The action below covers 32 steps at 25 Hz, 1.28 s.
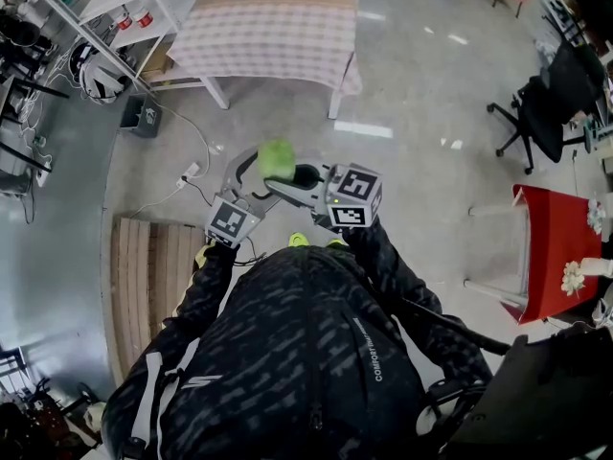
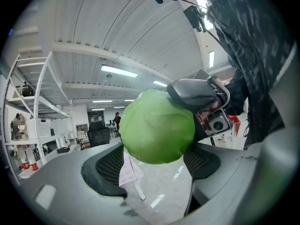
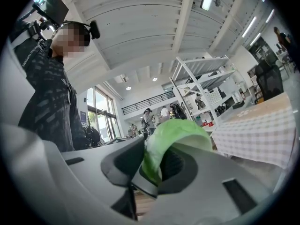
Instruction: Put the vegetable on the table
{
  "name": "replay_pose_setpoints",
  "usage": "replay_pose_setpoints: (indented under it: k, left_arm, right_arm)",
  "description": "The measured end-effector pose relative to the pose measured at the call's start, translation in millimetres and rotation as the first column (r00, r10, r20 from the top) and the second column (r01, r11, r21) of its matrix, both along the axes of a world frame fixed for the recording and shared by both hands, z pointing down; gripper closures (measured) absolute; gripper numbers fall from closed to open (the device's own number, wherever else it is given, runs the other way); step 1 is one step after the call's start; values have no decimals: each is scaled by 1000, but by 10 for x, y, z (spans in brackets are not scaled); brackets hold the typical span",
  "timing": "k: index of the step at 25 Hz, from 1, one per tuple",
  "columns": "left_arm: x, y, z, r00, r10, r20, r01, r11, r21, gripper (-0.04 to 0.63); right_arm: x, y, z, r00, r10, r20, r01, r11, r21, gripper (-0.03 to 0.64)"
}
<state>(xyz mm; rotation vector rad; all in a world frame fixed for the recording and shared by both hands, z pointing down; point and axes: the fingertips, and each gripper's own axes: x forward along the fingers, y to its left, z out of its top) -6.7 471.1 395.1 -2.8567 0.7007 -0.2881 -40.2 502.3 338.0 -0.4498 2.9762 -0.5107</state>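
Clamped on the green vegetable with right gripper, held aloft for carrying (counter well ahead); left gripper spread around it, unpressing, likely guarding.

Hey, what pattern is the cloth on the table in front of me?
A fine pale pink-and-white check covers the draped tablecloth; it shows best in the head view.
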Motion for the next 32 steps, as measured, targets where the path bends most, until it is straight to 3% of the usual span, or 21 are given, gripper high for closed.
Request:
replay_pose_setpoints:
  k: [14, 32]
  left_arm:
    - [-226, -115, 26, 1000, -13, -27, 12, 1000, -7, 213]
    - [-109, -639, 60, 999, -37, -1, 37, 999, -33, 213]
  right_arm:
    - [-244, -106, 31, 1000, -10, -24, 10, 1000, 0, 534]
    - [-107, -640, 50, 1000, -20, -3, 20, 1000, -13, 534]
